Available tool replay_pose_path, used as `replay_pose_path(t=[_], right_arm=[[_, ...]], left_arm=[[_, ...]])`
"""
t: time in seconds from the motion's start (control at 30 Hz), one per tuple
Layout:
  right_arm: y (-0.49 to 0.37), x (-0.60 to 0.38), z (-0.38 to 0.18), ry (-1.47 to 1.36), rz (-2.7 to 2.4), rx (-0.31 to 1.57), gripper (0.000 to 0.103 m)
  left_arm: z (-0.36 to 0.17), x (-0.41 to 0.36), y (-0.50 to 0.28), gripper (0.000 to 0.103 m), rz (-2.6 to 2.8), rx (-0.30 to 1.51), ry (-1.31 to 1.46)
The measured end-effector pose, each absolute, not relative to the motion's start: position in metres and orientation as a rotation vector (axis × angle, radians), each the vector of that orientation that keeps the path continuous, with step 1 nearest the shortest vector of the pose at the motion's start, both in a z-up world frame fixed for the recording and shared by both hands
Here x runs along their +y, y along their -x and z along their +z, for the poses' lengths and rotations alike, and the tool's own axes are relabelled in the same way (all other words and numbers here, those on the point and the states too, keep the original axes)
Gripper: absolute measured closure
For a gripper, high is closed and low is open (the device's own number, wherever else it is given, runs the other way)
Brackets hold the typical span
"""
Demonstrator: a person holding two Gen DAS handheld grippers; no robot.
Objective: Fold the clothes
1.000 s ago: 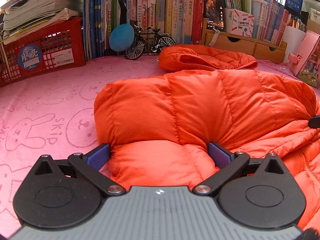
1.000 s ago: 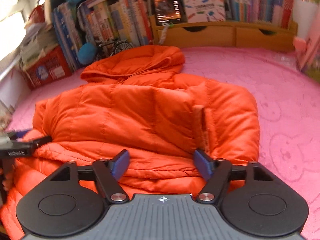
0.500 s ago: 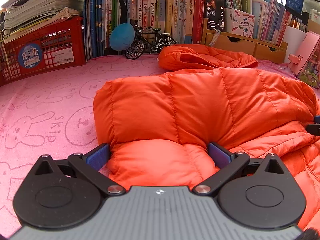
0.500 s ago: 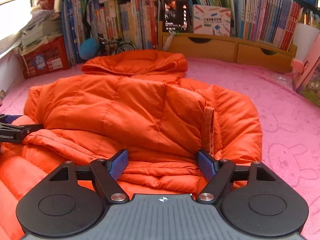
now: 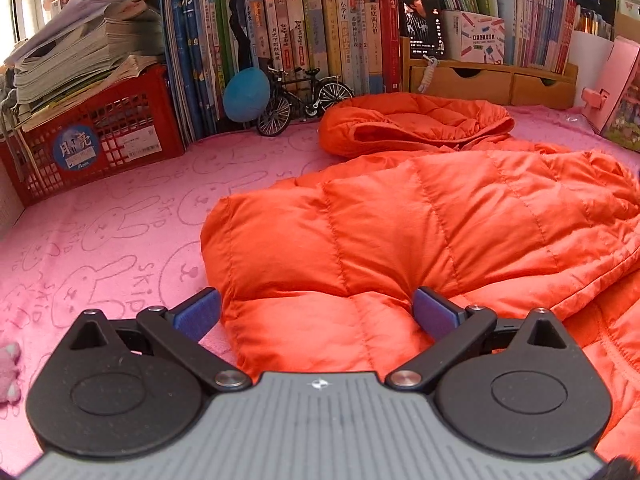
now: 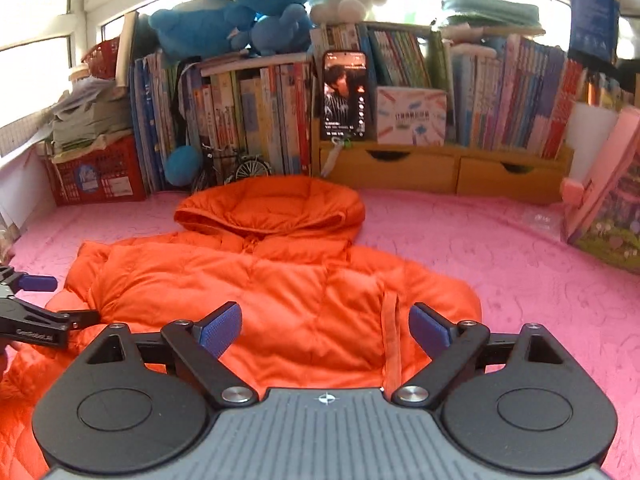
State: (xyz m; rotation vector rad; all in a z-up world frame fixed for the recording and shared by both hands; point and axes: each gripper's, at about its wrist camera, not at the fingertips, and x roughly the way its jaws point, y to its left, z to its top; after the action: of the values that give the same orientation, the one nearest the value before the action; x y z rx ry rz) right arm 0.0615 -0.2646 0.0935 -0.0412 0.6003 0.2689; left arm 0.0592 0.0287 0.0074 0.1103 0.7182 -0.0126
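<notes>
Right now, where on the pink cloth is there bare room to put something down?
Bare pink cloth lies right of the orange jacket, below the wooden drawers. More lies between the jacket and the red basket. Along the books it is crowded.

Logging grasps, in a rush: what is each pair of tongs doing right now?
Left tongs: open, jaws spread either side of the orange jacket, holding nothing.
Right tongs: open above the jacket, holding nothing.
</notes>
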Motion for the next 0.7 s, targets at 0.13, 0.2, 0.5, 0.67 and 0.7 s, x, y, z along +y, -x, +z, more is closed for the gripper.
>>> replay_pose_path(t=[0.13, 0.2, 0.5, 0.67, 0.7], right_arm=[[-0.078, -0.258, 0.09, 0.058, 0.259, 0.624, 0.014], [-0.083, -0.255, 0.085, 0.058, 0.266, 0.634, 0.015], [-0.087, -0.243, 0.059, 0.091, 0.282, 0.66, 0.015], [-0.089, -0.245, 0.043, 0.092, 0.28, 0.682, 0.014], [-0.09, -0.245, 0.04, 0.093, 0.28, 0.686, 0.013]], left_arm=[[0.01, 0.024, -0.059, 0.0, -0.001, 0.718, -0.131], [0.011, 0.022, -0.059, 0.0, 0.003, 0.718, -0.135], [0.017, 0.015, -0.059, 0.0, 0.001, 0.715, -0.135], [0.03, 0.011, -0.06, 0.0, -0.049, 0.714, -0.054], [0.035, 0.009, -0.06, 0.0, -0.065, 0.703, -0.022]])
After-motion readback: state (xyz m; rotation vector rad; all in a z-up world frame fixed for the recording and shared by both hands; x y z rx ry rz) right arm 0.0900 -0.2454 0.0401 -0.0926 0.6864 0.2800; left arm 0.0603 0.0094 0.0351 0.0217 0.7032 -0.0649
